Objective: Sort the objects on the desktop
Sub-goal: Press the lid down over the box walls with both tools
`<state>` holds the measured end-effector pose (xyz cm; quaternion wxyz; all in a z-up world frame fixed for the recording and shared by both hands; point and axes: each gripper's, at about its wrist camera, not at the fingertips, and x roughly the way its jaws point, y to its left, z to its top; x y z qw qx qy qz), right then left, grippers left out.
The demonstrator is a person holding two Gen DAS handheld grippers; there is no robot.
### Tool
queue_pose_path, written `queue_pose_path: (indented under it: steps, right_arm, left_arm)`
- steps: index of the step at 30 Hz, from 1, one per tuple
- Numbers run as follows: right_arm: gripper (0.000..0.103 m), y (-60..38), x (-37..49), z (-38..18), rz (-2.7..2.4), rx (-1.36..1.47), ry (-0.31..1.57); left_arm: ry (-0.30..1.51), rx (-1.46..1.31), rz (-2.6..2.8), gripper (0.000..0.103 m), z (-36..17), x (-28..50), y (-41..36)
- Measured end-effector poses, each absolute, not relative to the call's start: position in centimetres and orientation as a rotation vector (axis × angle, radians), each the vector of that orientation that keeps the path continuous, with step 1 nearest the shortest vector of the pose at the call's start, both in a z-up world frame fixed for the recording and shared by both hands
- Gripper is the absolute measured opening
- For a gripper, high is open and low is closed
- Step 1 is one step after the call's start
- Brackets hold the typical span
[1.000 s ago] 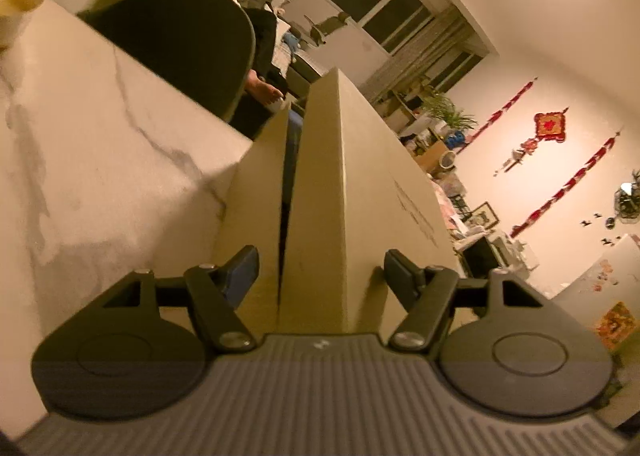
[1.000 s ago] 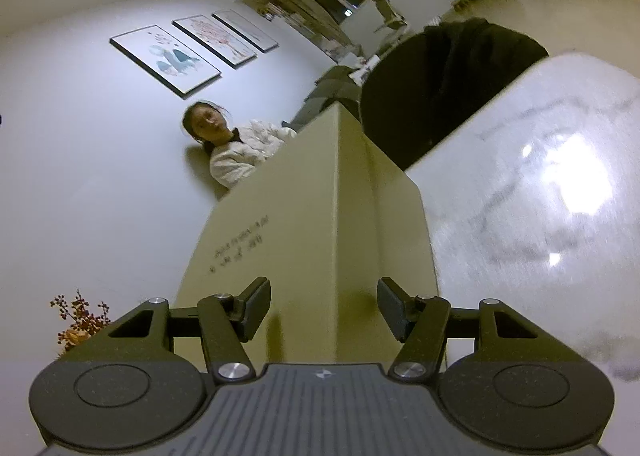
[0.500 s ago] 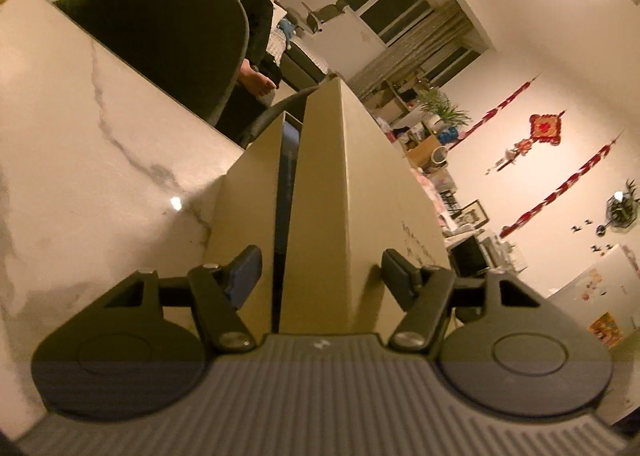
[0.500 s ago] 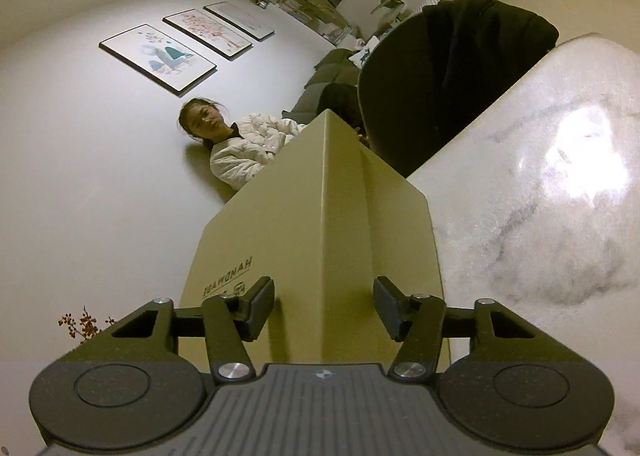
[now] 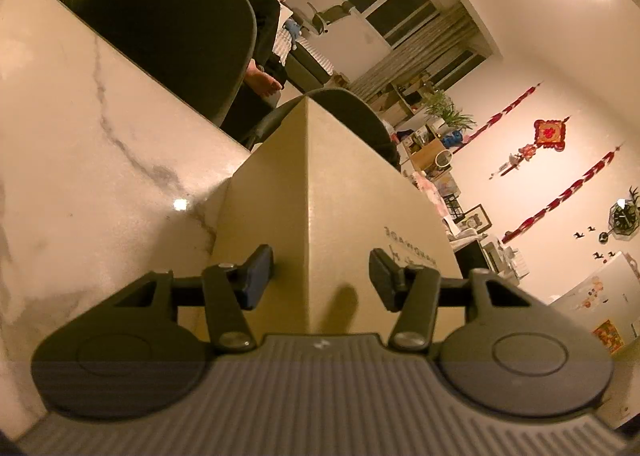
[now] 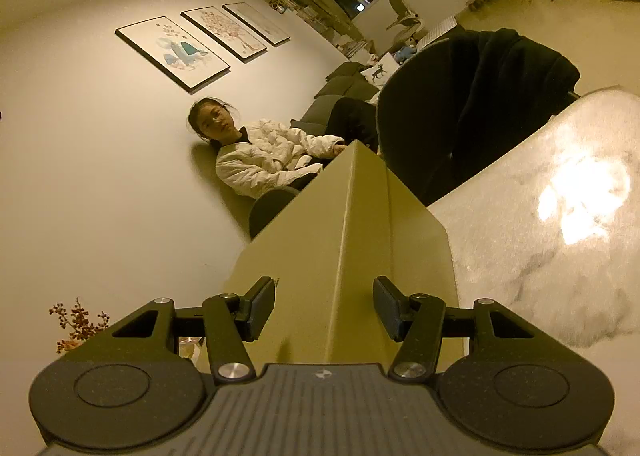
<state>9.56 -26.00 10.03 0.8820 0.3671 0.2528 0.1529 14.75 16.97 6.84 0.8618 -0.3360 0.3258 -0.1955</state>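
A tan cardboard box (image 5: 352, 191) with small printed lettering on one face rests by the white marble table (image 5: 80, 127). My left gripper (image 5: 322, 276) grips one end, its two fingers pressed against the faces on either side of a long box edge. The same box (image 6: 360, 223) fills the right wrist view, where my right gripper (image 6: 324, 306) clamps the opposite end the same way. The box's seam looks closed, with no gap showing. What is inside is hidden.
Dark chairs (image 5: 172, 27) stand along the table's far side, one (image 6: 460, 115) draped with a black garment. A person in a white jacket (image 6: 264, 155) sits beyond the table. Bare marble (image 6: 540, 256) lies to the right of the box.
The dark gap between the box's two halves in the left wrist view has closed. Both grippers' fingers have drawn slightly closer together, and both views have tilted with the box.
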Motion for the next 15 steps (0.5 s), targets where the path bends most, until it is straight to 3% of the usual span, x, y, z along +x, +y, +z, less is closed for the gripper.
queue_pose_path:
  steps: [15]
  right_arm:
    - [0.059, -26.0, 10.4, 8.3, 0.277, 0.774, 0.558]
  left_arm:
    - [0.715, -0.7, -0.351, 0.057, 5.5, 14.8, 17.6]
